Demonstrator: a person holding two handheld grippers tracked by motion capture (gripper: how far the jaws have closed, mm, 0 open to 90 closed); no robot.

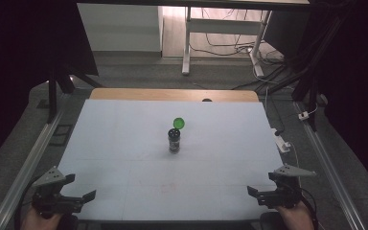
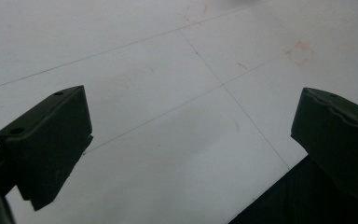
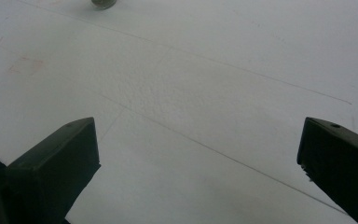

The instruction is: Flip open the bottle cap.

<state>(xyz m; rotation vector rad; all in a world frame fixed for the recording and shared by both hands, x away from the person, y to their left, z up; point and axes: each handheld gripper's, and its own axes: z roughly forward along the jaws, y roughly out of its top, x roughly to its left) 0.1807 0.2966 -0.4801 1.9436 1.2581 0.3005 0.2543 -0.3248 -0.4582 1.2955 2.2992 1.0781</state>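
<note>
High view: small dark jar (image 1: 174, 141) stands upright near the middle of the white table (image 1: 124, 143), its green flip lid (image 1: 179, 123) swung open and standing above the far side of its mouth. Left gripper (image 1: 84, 197) sits at the near-left corner of the table, held in a hand (image 1: 38, 221); right gripper (image 1: 258, 194) at the near-right corner, in the other hand (image 1: 294, 218). Both well apart from the jar, tips pointing inward. Left gripper view: jaws spread wide over bare table surface, faint pencil lines and a reddish square mark (image 2: 299, 52) beyond them. Right gripper view: jaws likewise spread wide, nothing between them; jar base at the top edge.
</note>
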